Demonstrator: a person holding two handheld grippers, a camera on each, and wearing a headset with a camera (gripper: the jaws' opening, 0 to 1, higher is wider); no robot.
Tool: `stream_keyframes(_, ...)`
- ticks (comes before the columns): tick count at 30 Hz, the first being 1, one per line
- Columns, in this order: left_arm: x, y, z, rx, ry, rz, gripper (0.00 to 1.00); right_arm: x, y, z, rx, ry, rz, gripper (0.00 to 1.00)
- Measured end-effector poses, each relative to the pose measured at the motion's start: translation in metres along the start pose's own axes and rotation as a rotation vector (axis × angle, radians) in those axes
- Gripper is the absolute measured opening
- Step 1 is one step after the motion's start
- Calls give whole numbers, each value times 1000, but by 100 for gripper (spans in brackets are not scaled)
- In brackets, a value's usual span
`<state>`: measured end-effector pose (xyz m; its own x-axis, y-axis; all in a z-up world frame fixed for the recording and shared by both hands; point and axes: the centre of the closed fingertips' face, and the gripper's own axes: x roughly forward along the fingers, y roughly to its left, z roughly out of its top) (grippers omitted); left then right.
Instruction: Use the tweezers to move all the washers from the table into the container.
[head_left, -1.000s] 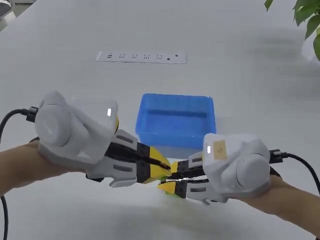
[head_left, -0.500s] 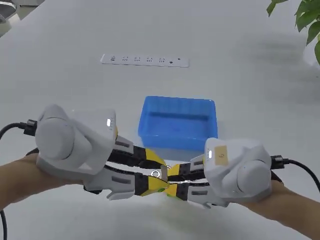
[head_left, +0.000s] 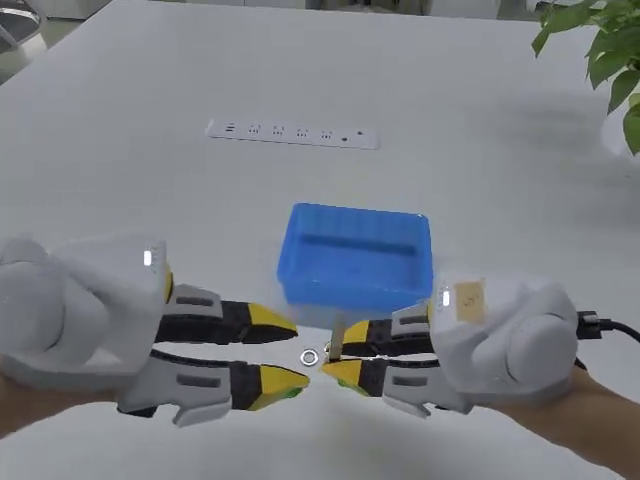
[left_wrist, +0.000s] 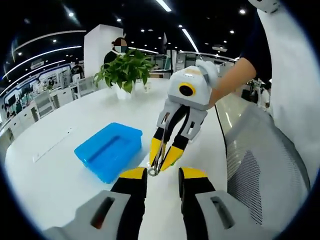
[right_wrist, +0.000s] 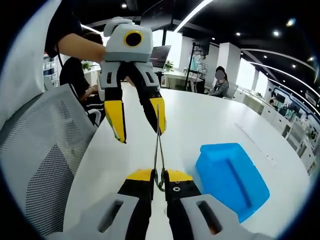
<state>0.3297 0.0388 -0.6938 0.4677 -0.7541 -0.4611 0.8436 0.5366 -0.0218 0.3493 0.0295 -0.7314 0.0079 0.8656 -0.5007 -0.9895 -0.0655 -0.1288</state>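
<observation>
From the head view we look forward and down, close above the left gripper (head_left: 295, 352) and right gripper (head_left: 338, 350), with the blue container (head_left: 355, 250) just beyond them. The two gripper views sit low over the table (head_left: 480, 150) and face each other along their jaws. All three views share the container.

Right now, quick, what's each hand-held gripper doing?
Left hand-held gripper: open, holding nothing.
Right hand-held gripper: closed on the tweezers.

White table (head_left: 120, 190) — container (head_left: 350, 287), power strip (head_left: 292, 133)
</observation>
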Motion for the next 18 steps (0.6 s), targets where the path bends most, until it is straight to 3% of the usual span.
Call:
stream_keyframes(10, -23, 9, 1, -27, -62, 88, 38, -17, -24, 33, -57, -27, -39, 9)
stream_keyframes(18, -32, 10, -5, -43, -81, 122, 45, -26, -44, 51, -88, -44, -82, 9)
